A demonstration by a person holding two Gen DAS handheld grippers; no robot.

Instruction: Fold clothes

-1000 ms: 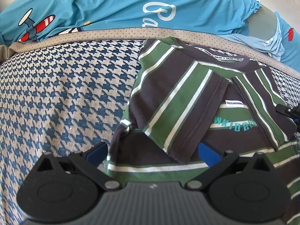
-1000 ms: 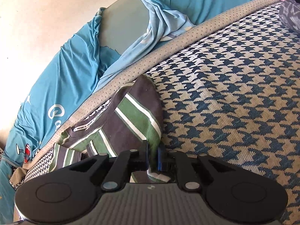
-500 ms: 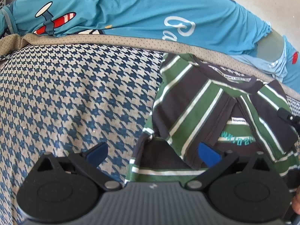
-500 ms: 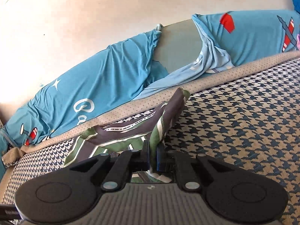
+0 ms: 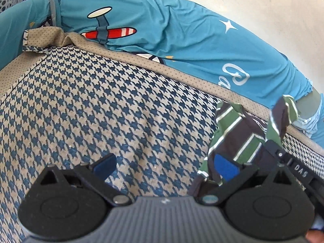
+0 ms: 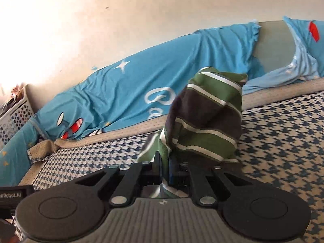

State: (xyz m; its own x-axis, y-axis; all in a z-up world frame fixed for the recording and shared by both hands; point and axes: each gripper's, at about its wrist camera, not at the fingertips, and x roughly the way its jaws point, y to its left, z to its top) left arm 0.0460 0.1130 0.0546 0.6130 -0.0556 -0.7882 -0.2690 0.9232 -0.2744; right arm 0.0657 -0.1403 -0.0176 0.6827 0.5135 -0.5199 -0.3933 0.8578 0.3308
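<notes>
Your right gripper (image 6: 165,169) has its fingers clamped tight on a bunched fold of the striped shirt (image 6: 204,119), green, dark and white, and the cloth stands up off the houndstooth bed cover (image 6: 283,141) in front of the camera. From the left wrist view the shirt (image 5: 239,133) hangs crumpled at the right side, above the cover (image 5: 101,105), with the right gripper's black body (image 5: 291,168) just beside it. Your left gripper (image 5: 165,165) has its fingers spread wide, with nothing pinched; the right-hand blue pad (image 5: 225,170) sits in front of the shirt's lower edge. Behind, a blue airplane-print sheet (image 5: 162,32) runs along the wall (image 6: 101,20), and a white perforated basket (image 6: 14,115) stands at the far left.
</notes>
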